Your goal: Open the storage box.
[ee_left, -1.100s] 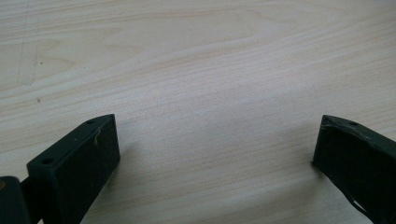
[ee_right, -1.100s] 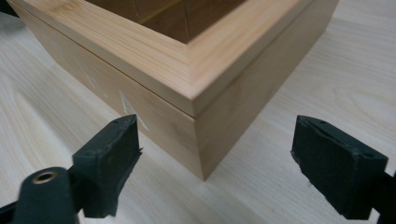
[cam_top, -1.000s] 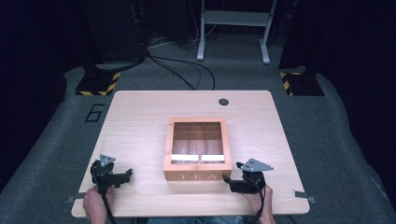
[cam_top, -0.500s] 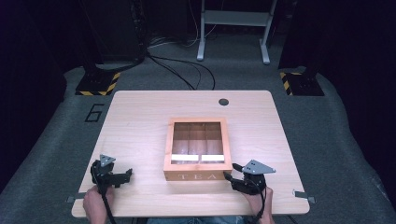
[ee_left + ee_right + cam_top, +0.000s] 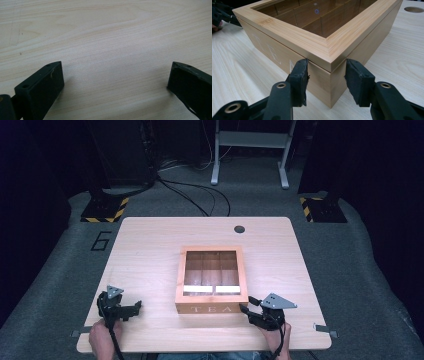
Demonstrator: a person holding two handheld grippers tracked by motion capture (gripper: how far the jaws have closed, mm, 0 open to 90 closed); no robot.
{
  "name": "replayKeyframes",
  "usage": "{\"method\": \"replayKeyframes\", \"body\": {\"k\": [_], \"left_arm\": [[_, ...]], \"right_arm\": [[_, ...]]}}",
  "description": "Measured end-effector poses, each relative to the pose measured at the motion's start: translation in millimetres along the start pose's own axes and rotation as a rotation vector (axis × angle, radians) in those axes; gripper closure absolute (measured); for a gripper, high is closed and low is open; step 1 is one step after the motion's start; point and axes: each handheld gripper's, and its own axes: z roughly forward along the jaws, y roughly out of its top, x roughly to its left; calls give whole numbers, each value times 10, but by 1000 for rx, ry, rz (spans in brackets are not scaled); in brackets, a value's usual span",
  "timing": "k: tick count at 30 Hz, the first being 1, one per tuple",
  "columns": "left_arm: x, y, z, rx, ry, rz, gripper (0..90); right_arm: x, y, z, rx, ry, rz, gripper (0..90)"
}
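A wooden tea box with a glass-paned lid and "TEA" on its front stands shut in the middle of the table. My right gripper is at the box's front right corner. In the right gripper view its jaws have just been closing, with the corner of the box between them. One pad rests on the front face just under the lid seam and the other on the side face. My left gripper lies near the front left of the table, open over bare wood.
A round cable hole sits in the tabletop behind the box. The table's front edge runs just below both hands. Beyond the table are a dark floor, cables and stand bases with hazard stripes.
The right gripper's jaws have narrowed onto the box's front right corner. Both hands and the box stayed where they were.
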Motion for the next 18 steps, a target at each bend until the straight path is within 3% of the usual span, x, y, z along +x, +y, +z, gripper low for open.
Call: {"method": "replayKeyframes", "body": {"k": [18], "left_arm": [[0,0,0,0,0,0,3]], "right_arm": [[9,0,-27,-31,4,19,551]]}}
